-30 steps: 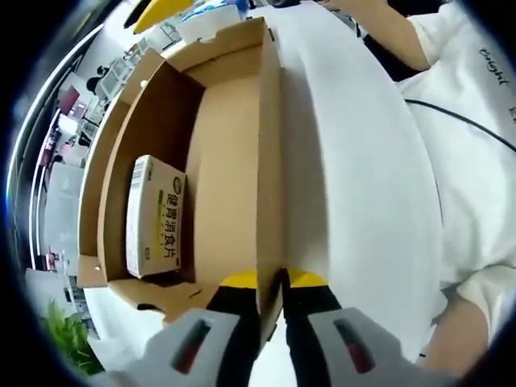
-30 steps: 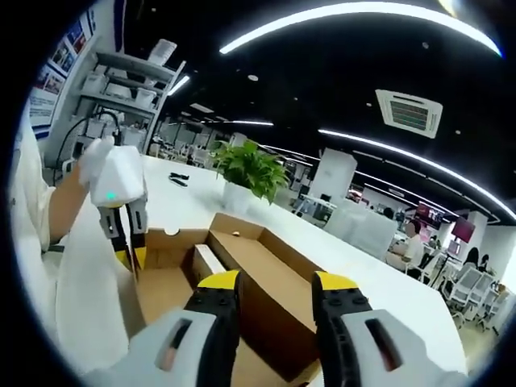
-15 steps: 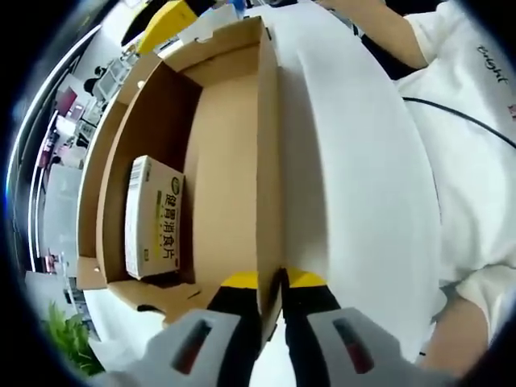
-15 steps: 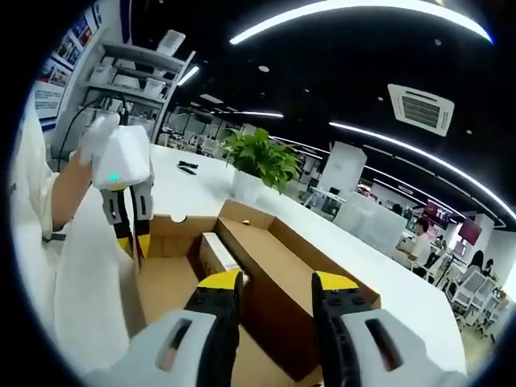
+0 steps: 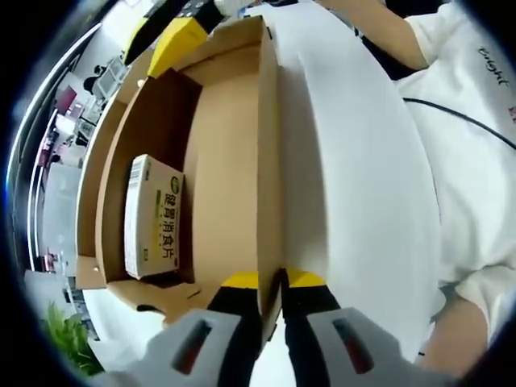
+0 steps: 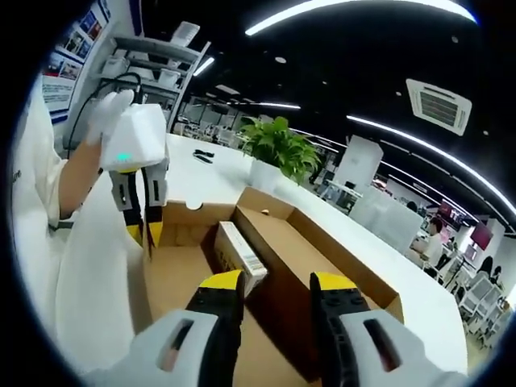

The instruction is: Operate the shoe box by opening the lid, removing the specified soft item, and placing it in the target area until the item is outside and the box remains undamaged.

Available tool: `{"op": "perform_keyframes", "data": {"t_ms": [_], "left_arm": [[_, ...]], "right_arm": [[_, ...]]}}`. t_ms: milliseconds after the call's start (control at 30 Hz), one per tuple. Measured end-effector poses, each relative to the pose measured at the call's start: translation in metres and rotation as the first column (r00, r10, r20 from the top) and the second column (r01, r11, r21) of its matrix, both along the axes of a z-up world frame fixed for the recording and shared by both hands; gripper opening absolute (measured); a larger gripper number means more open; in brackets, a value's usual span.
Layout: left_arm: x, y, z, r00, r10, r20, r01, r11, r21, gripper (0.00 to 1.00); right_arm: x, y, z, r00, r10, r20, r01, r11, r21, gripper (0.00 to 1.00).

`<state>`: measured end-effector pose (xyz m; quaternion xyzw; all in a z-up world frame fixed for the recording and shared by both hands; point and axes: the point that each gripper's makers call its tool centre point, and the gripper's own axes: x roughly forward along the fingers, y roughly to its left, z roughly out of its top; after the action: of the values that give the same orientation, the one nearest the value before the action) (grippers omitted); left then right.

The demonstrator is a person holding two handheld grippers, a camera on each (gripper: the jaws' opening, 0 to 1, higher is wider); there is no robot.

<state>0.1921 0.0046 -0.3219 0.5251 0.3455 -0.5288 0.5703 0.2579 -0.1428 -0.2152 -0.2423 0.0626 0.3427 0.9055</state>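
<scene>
The cardboard shoe box (image 5: 153, 113) lies open, brown inside. A white packet with green and yellow print (image 5: 153, 218) rests on its floor near one end wall. My left gripper (image 5: 280, 278) is shut on the edge of the raised lid (image 5: 270, 161), brown on one face and white on the other. In the right gripper view, my right gripper (image 6: 276, 282) is open above the box (image 6: 314, 250), with the packet (image 6: 242, 258) just ahead of its jaws. There the left gripper (image 6: 143, 232) pinches the lid (image 6: 173, 278) at the left. The right gripper's yellow tip (image 5: 176, 42) reaches over the box's far end.
The box sits on a white table (image 6: 201, 173). A potted green plant (image 6: 282, 149) and a small dark object (image 6: 203, 156) stand behind the box. A shelf unit (image 6: 153, 64) is at the far left. The person's white shirt (image 5: 476, 161) lies to the right of the lid.
The right gripper has come down closer to the open box, and its yellow tip now reaches further over the box's far end. The left gripper still holds the lid in place.
</scene>
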Motion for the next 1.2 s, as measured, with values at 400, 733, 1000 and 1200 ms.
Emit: {"op": "perform_keyframes", "data": {"t_ms": [400,733,1000,1200], "left_arm": [[-0.001,0.000,0.000,1.000,-0.006,0.007,0.006,1.000,-0.005,0.07],[-0.002,-0.001,0.000,1.000,0.000,-0.006,0.000,1.000,-0.002,0.06],[-0.002,-0.001,0.000,1.000,-0.001,-0.004,0.001,1.000,-0.003,0.07],[-0.001,-0.001,0.000,1.000,-0.001,0.000,0.001,1.000,-0.005,0.07]], "right_arm": [[0.001,0.007,-0.014,0.999,0.026,-0.046,-0.028,0.999,-0.042,0.32],[0.004,0.005,-0.016,0.993,0.068,-0.100,-0.071,0.997,-0.026,0.26],[0.006,0.026,-0.026,0.980,0.134,-0.147,-0.143,0.988,-0.049,0.26],[0.014,0.038,-0.029,0.986,0.125,-0.113,-0.143,0.975,-0.171,0.26]]}}
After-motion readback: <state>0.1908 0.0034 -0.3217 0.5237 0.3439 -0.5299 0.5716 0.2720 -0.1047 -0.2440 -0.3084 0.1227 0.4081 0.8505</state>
